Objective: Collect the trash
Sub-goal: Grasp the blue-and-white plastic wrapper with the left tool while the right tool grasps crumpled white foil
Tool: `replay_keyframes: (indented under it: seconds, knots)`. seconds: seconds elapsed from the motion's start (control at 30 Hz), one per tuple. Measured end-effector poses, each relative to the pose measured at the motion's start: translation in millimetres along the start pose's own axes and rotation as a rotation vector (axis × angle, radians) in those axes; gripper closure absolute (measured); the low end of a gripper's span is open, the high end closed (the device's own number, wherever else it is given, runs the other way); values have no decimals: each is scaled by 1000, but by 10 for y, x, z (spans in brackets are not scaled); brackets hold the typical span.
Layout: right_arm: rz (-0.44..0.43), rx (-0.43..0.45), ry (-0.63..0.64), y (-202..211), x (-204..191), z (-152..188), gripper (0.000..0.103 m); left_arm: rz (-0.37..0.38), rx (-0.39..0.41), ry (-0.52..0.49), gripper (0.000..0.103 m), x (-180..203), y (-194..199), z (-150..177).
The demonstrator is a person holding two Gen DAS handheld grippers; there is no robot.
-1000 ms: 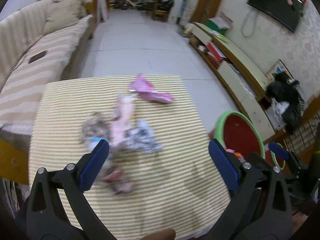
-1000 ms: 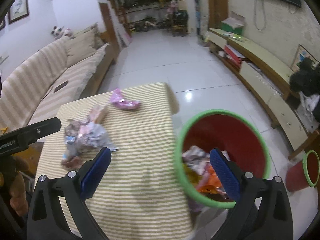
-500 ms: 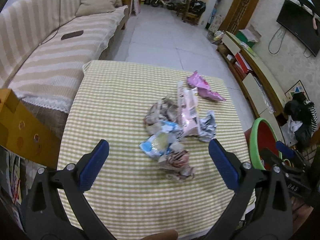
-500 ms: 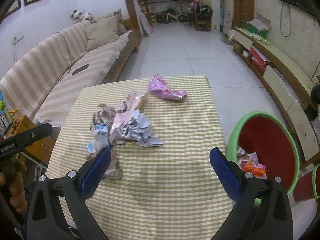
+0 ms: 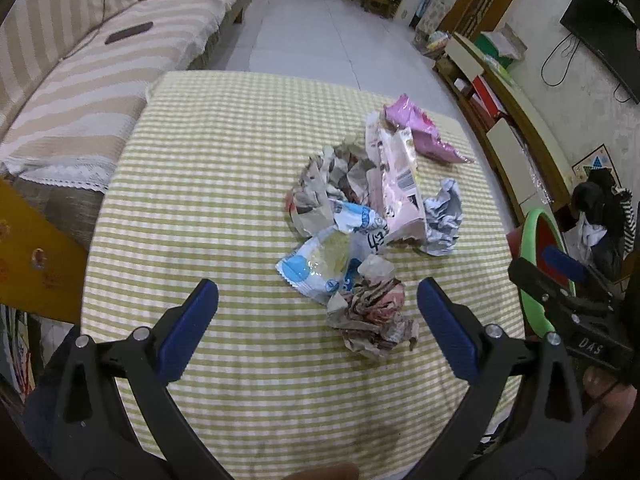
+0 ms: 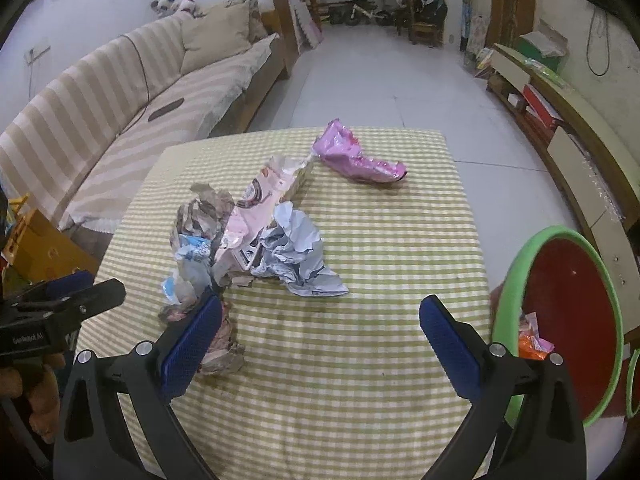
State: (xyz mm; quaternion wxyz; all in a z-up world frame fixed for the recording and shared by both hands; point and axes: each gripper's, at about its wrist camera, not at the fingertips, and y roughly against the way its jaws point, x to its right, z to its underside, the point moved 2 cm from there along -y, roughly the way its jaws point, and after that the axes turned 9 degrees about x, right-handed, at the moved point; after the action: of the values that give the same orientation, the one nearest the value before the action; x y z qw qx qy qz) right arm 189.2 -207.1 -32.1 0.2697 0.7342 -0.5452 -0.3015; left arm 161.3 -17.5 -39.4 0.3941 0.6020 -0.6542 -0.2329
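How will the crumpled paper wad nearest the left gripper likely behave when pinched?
The crumpled paper wad looks loosely balled, so it will probably compress and feel light. It touches the blue-and-white wrapper, which may drag along. Its creases should resist slipping.

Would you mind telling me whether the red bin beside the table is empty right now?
Not empty. The right wrist view shows orange and pink wrappers lying inside the red bin.

Home living rm. Long striped sofa (image 6: 100,120) w/ cushions along the left wall, wall-mounted TV (image 5: 596,36) on the right above a low media cabinet (image 6: 568,120). White tile floor (image 6: 384,80); kids' balance bike (image 6: 362,12) parked at the far end. Table (image 6: 380,240) w/ green-checked cloth in the foreground.
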Motion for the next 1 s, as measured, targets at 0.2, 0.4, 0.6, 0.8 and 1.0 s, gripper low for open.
replay_keyframes:
  seconds: [0.2,0.4,0.6,0.8,1.0]
  knots:
    - [-18,-22,-4,-253,31,-16,8,28,-31,35,6,-23,-287,-104]
    - [-36,-41,-1,-481,49,-74,12,50,-92,27,18,-32,-593,-186]
    - [-64,-73,16,-700,12,-104,16,72,-149,28,35,-80,-787,-112]
    - [-129,-128,47,-848,-118,-80,44,99,-168,21,65,-79,-836,-34]
    - [-144,-119,54,-741,-144,-90,67,107,-157,19,81,-105,-741,-23]
